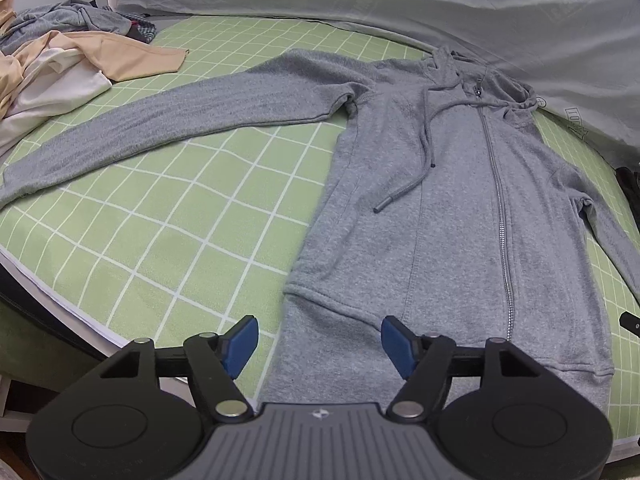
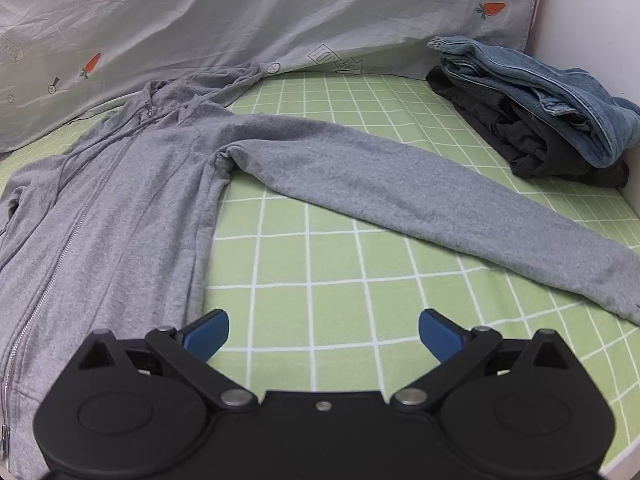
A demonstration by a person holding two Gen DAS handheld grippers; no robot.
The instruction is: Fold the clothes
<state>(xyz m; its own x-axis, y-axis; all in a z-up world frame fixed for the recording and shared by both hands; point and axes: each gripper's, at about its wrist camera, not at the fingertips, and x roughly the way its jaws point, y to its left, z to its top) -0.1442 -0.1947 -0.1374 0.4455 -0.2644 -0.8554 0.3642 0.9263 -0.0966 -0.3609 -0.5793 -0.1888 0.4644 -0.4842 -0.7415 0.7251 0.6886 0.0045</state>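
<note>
Since the grey hoodie (image 1: 460, 208) lies spread face-up and zipped on the green checked sheet (image 1: 168, 240), both sleeves out to the sides and the hood up against the carrot-print pillow (image 1: 400, 8), we take that hoodie as our landmark. The left gripper (image 1: 319, 346) hangs over the hoodie's hem corner, blue pads parted, nothing between them; the right gripper (image 2: 324, 334) sits just off the hoodie's other side seam over bare sheet, also spread wide and empty. We judge the fabric soft, limp fleece-knit, medium weight: it will drape and sag from any pinch, not slide much on the cotton sheet, and nothing about it is fragile save the zipper (image 1: 500, 216) and loose drawcord (image 1: 424, 148), which could snag. Best holds, we'd say, are doubled edges: the ribbed hem (image 1: 400, 320), the cuff of the left sleeve (image 1: 180, 120) or of the right sleeve (image 2: 440, 200), or the shoulder seams, pinching both layers. The left cuff is at the frame edge, so its exact lie is probably flat but hard to confirm. Left of the hoodie sits a loose heap of beige and white clothes (image 1: 60, 68); right of it, a stack of jeans and dark cloth (image 2: 540, 108).
</note>
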